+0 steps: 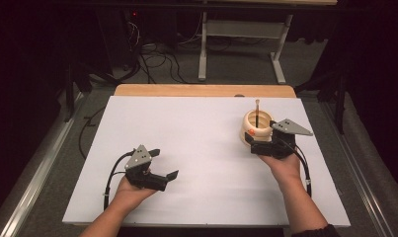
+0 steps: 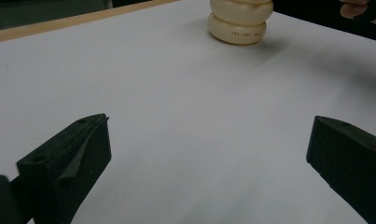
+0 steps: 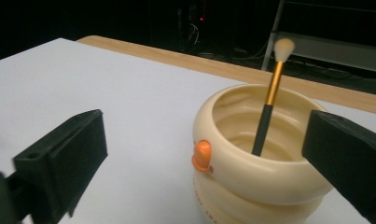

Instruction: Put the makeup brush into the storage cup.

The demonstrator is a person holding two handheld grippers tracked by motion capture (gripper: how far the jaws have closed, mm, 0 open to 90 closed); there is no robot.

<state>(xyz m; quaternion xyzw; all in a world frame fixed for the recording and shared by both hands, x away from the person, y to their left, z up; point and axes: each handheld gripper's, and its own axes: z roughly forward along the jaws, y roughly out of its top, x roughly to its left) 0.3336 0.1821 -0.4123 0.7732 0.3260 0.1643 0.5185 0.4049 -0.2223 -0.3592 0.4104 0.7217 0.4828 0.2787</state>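
Right gripper view, cream pot (image 3: 251,186) holding makeup brush (image 3: 268,105) (upright), both grippers' fingers wide open, empty

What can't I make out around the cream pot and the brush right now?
- Brush: its lower end is hidden by the cream pot's wall in the right gripper view.
- Pot's base: cut off by the bottom edge there.
- Print on the pot: too small to read in the left gripper view.
- Right tool: overlaps the pot in the high view; contact unclear.
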